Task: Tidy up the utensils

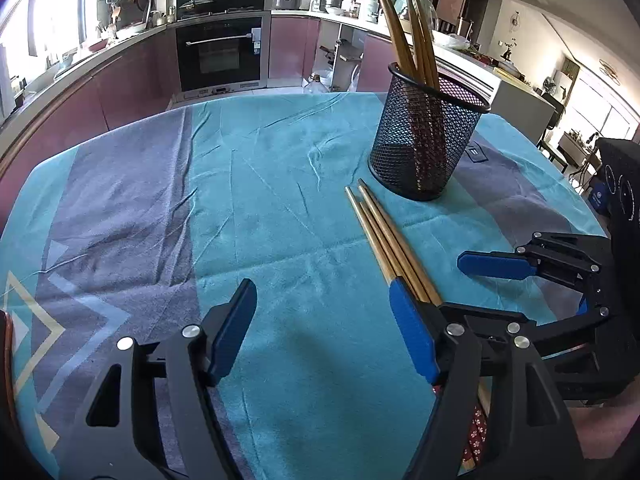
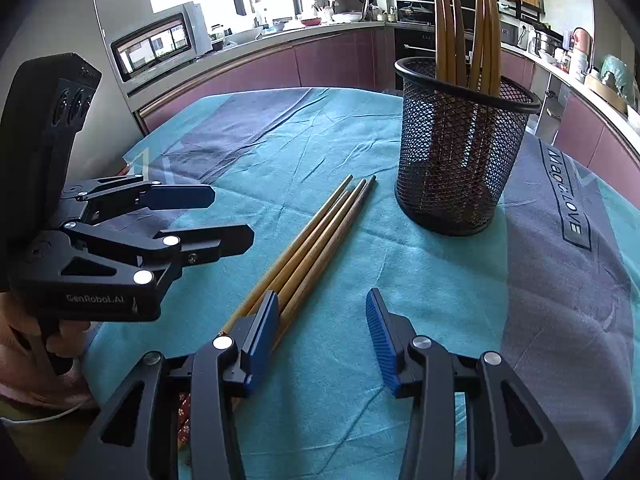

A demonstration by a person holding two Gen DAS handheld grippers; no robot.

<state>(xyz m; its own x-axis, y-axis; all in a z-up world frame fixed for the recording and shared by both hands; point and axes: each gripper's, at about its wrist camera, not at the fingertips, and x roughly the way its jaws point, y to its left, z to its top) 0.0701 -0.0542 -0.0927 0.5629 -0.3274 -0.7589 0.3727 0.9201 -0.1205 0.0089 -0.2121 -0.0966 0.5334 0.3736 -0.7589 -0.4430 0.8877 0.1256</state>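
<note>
A: What is on the desk (image 1: 280,184)?

B: A teal and grey cloth covers it. A black mesh holder (image 1: 428,136) stands upright with several wooden chopsticks (image 1: 416,44) sticking out. Just in front of it, a bundle of loose chopsticks (image 2: 320,240) lies flat on the cloth.

A: And the grippers?

B: The left gripper (image 1: 324,332) is open and empty, its right finger just beside the bundle. The right gripper (image 2: 324,336) is partly open, holding nothing, its left finger over the loose chopsticks' near ends
</note>
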